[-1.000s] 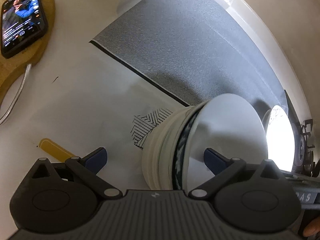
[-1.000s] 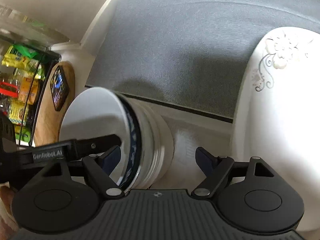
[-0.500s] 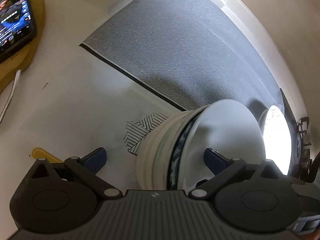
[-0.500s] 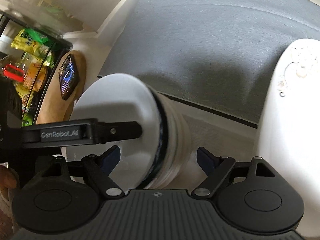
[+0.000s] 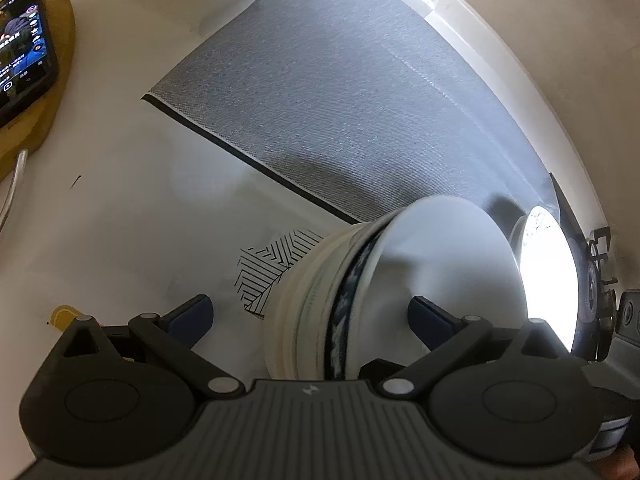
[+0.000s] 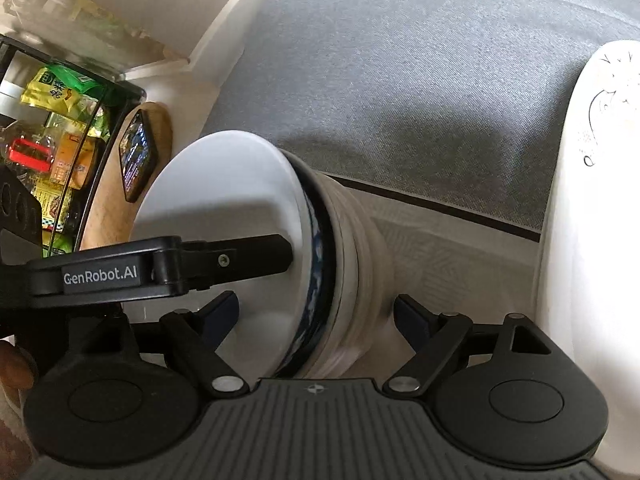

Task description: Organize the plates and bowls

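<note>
A stack of white bowls (image 5: 304, 312), the top bowl (image 6: 316, 256) banded in blue, stands on the white table just in front of the grey mat (image 5: 352, 100). My left gripper (image 5: 310, 314) straddles the stack's wall, one finger outside and clear of it, the other inside the top bowl. My right gripper (image 6: 318, 310) straddles the opposite wall the same way; its jaws are opening, and neither pad presses the bowls. The left gripper's finger (image 6: 240, 258) reaches into the top bowl. A large white flowered plate (image 6: 592, 200) lies to the right.
A phone (image 5: 24, 52) rests on a wooden board (image 5: 64, 32) at the far left. A black shelf of snack packets (image 6: 52, 140) stands beyond it. A striped black-and-white pattern (image 5: 272, 264) shows under the stack. A small yellow piece (image 5: 64, 314) lies near the left fingers.
The right gripper's jaws have spread slightly. In the right wrist view the left gripper's finger reaches further across the top bowl. The stack has stayed where it was.
</note>
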Demonstrator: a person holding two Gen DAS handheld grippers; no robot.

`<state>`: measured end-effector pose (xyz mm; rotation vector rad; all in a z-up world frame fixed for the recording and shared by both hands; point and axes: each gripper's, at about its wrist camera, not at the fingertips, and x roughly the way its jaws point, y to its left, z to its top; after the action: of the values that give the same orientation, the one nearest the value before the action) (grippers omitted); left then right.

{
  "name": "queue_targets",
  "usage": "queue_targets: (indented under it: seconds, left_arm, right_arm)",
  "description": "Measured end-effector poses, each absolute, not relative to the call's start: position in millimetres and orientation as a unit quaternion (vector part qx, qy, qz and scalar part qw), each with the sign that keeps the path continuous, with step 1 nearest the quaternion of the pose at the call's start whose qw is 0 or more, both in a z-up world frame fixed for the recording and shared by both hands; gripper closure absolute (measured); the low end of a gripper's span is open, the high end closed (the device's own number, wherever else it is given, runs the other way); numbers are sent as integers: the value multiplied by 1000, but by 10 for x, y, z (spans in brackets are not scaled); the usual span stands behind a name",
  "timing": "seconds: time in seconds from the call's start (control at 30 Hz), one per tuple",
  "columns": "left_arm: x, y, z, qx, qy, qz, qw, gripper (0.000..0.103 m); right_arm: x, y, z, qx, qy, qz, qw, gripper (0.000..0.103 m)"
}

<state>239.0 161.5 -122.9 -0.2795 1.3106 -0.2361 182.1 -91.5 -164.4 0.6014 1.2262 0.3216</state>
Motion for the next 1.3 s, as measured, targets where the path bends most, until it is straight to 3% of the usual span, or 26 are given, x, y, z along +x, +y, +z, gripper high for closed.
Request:
queue_targets:
  seconds: [0.27, 0.63, 1.3]
  left_arm:
    - [2415, 1623, -1230, -128, 608, -114, 775, 0]
    - [2481, 1560, -1248, -122, 609, -124, 774, 0]
    - [2478, 1558, -1254, -119, 601, -137, 778, 0]
  right_arm:
    - [1831, -910, -1643, 280, 554, 149, 770, 14]
    - [1894, -890, -1679, 297, 548, 162, 765, 0]
    - [1909, -944, -1703, 304, 550, 182, 757, 0]
